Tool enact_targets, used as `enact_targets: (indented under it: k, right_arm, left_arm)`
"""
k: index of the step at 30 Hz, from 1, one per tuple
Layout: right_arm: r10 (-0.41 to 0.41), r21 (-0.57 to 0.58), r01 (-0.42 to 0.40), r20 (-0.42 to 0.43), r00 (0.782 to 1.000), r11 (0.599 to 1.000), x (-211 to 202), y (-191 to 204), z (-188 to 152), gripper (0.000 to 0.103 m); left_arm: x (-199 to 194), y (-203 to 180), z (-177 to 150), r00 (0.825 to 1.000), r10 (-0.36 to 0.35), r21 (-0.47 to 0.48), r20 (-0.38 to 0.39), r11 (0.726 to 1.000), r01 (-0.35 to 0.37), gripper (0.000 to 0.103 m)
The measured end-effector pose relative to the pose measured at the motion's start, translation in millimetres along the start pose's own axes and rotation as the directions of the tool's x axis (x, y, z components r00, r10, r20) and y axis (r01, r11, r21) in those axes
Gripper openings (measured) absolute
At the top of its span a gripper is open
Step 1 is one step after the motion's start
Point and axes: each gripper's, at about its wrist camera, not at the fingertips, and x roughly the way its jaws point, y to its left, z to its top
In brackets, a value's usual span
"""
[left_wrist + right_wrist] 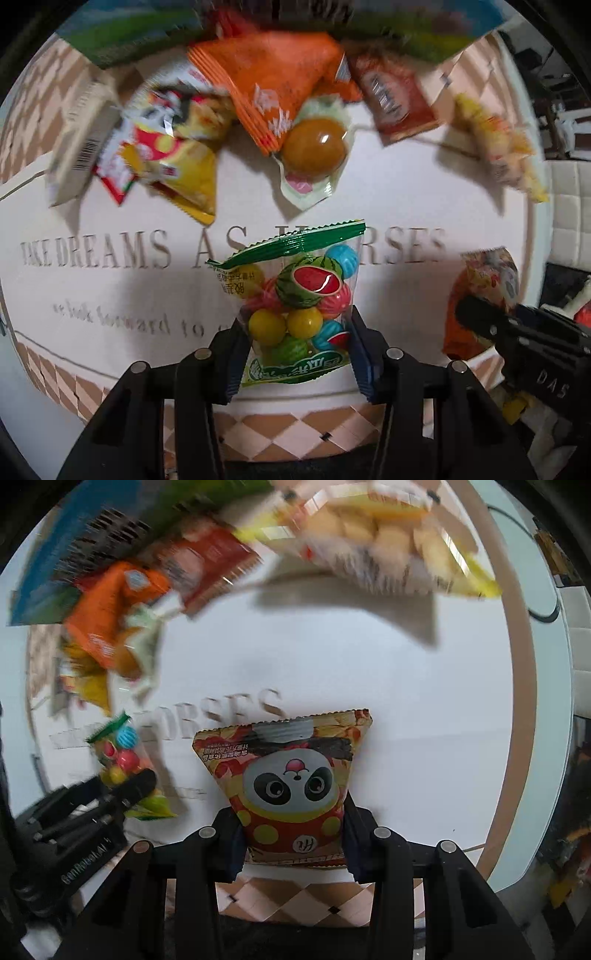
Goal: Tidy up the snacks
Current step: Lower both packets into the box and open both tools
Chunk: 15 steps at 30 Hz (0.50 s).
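My left gripper (295, 347) is shut on a clear bag of coloured gumballs (301, 295) with a green sealed top, held above the round mat. My right gripper (293, 834) is shut on a red and yellow panda snack packet (291, 779), also lifted off the mat. In the left wrist view the right gripper (517, 332) shows at the right edge with its packet (484, 284). The left gripper (88, 808) and its gumball bag (118, 753) show at the left of the right wrist view.
A pile of snacks lies at the far side of the printed round mat (388, 206): an orange packet (273, 85), a jelly cup (314, 147), a yellow chip bag (177, 162), a red-brown sachet (395, 99) and a yellow-edged biscuit bag (388, 535). A blue-green box (85, 542) lies behind them.
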Motion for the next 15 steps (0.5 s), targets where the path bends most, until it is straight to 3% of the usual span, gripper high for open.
enact_targets:
  k: [5,9,12,15]
  right_arm:
    - [0.09,-0.053,-0.085,0.081,0.993,0.995,-70.3,11.2,9.3,0.045]
    - [0.159,-0.105,-0.144,0.155,0.975,0.984,-132.9,32.2,24.7,0.045]
    - [0.177,-0.147,-0.149,0.205,0.963,0.978,-149.9,76.3,46.8,0.045]
    - [0.15,-0.172,-0.106,0.267,0.952,0.979,-175.5,86.9,83.4,0.045]
  left_arm:
    - [-72.4,1.9,3.4,0.989,-0.092,-0.038,0.112,0.995,0.097,0.046]
    - [-131.7,8.6,36.2,0.97,-0.133,-0.041,0.203,0.989,0.144,0.046]
    - [-164.6,16.9,77.3,0.962,-0.106,-0.037,0.253,0.992,0.119,0.046]
    - [-186.5,30.5,117.0,0.957,-0.038,-0.04,0.289,0.998,0.052,0.046]
